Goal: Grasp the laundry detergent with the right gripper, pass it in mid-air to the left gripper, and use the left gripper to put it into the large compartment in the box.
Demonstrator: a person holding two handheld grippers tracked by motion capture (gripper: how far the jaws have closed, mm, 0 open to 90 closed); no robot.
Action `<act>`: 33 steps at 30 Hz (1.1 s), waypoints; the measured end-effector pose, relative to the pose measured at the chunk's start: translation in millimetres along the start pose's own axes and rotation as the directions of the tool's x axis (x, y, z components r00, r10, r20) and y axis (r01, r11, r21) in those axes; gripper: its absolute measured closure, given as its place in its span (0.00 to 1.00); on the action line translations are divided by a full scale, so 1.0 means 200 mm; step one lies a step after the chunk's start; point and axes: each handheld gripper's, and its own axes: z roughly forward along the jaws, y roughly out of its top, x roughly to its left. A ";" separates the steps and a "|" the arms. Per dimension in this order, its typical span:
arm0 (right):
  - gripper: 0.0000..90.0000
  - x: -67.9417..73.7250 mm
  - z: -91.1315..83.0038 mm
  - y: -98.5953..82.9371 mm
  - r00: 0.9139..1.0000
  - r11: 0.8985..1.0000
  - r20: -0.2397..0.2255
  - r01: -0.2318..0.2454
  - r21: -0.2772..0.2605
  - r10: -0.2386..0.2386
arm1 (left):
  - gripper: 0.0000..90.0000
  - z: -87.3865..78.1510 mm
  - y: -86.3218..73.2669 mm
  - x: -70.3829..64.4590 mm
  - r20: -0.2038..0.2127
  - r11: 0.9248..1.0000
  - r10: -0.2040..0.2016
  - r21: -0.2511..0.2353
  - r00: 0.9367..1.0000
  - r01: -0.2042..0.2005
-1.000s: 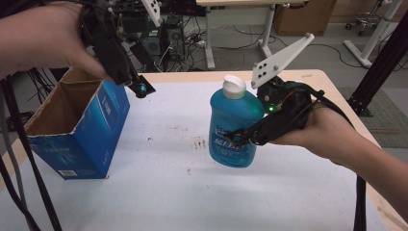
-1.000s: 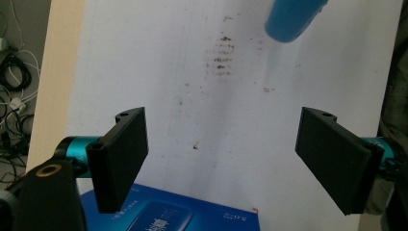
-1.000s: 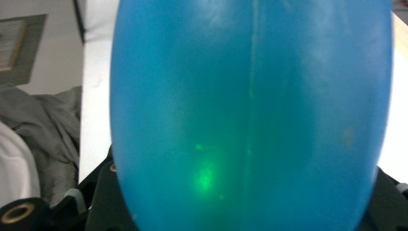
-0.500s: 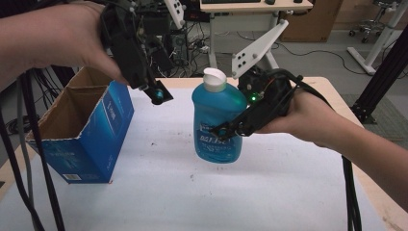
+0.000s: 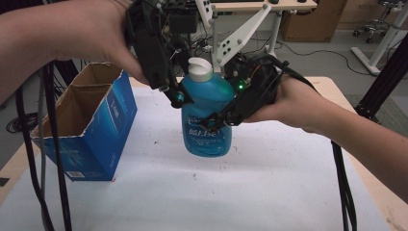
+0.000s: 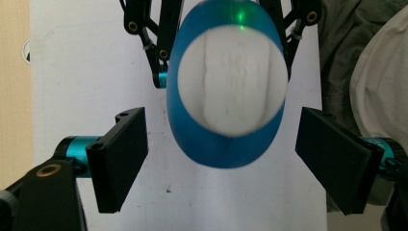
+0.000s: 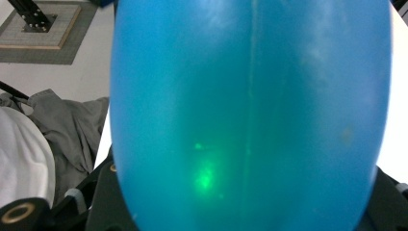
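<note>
- One blue bottle with one white cap; one open blue cardboard box; two grippers, one in each hand
- The bottle is held up above the white table, near the middle of the high view; the right gripper pinches its body from the side, jaws pressed against the blue plastic
- The left gripper comes down from above at the bottle's shoulder; in the left gripper view its jaws are spread wide, one on each side of the cap and touching neither
- The box stands on the table to the left, well apart from the bottle, its top open; cables hang in front of it at the left edge; desk legs and a floor lie beyond the table
- The bottle's long axis runs roughly upright, cap on top, base toward the table
</note>
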 end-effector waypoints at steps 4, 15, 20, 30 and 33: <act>0.50 0.00 0.01 0.01 1.000 1.000 -0.009 0.002 -0.002 -0.002 | 0.21 0.01 0.01 0.00 -0.002 1.000 0.007 0.006 1.000 -0.007; 0.50 -0.01 0.03 0.02 1.000 1.000 -0.029 -0.004 -0.003 0.004 | 0.22 0.05 0.05 -0.01 -0.020 0.999 0.020 0.043 1.000 -0.019; 0.50 -0.01 0.02 0.02 1.000 1.000 -0.027 -0.008 -0.009 0.007 | 0.22 0.07 0.06 -0.02 -0.023 0.997 0.029 0.078 0.999 -0.027; 0.50 -0.01 0.02 0.02 1.000 1.000 -0.023 0.001 -0.010 -0.001 | 0.28 0.07 0.06 -0.02 -0.023 0.997 0.028 0.079 0.999 -0.026; 0.50 -0.01 0.02 0.02 1.000 1.000 -0.023 -0.008 -0.013 0.007 | 0.28 0.07 0.06 -0.02 -0.021 0.997 0.032 0.077 0.999 -0.031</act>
